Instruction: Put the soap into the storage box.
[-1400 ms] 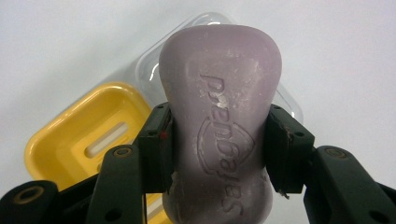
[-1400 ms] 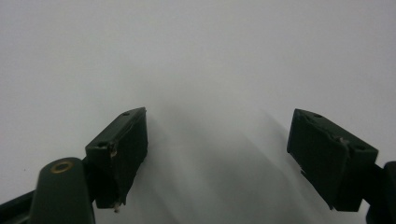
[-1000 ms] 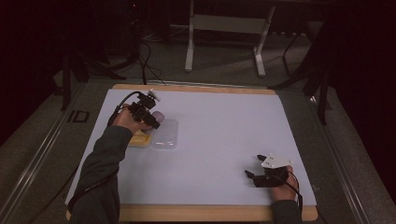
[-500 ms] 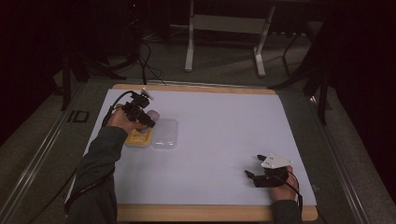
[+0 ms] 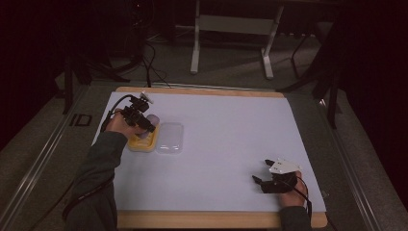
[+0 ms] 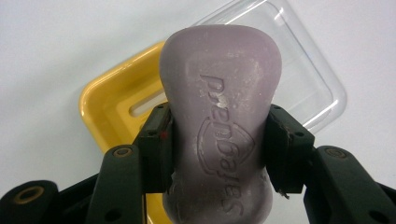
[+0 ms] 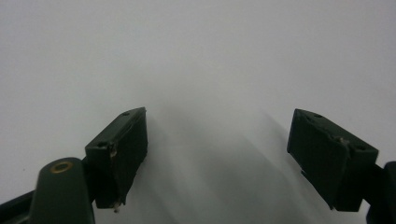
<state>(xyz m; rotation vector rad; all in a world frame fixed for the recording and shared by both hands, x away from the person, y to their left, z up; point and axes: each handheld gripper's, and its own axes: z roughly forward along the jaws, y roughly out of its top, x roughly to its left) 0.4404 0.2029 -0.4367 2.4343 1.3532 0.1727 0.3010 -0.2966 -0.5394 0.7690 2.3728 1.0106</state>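
A pale purple bar of soap (image 6: 219,116) with raised lettering sits between the pads of my left gripper (image 6: 218,144), which is shut on its narrow waist. Below it lies a yellow soap dish (image 6: 112,102) and, beside that, a clear plastic lid (image 6: 303,79). In the high view the left gripper (image 5: 146,124) hovers with the soap (image 5: 153,119) over the yellow dish (image 5: 140,143) at the table's left, the lid (image 5: 171,137) just to its right. My right gripper (image 5: 260,182) rests near the front right of the table, open, nothing between its fingers (image 7: 122,154).
A white mat (image 5: 226,139) covers the wooden table. Dark floor, cables and a metal stand (image 5: 231,29) lie beyond the far edge. A cable (image 5: 113,108) trails from the left gripper along the forearm.
The left hand has shifted slightly toward the near left, carrying the soap from over the lid's edge to over the yellow dish. The right hand has not moved.
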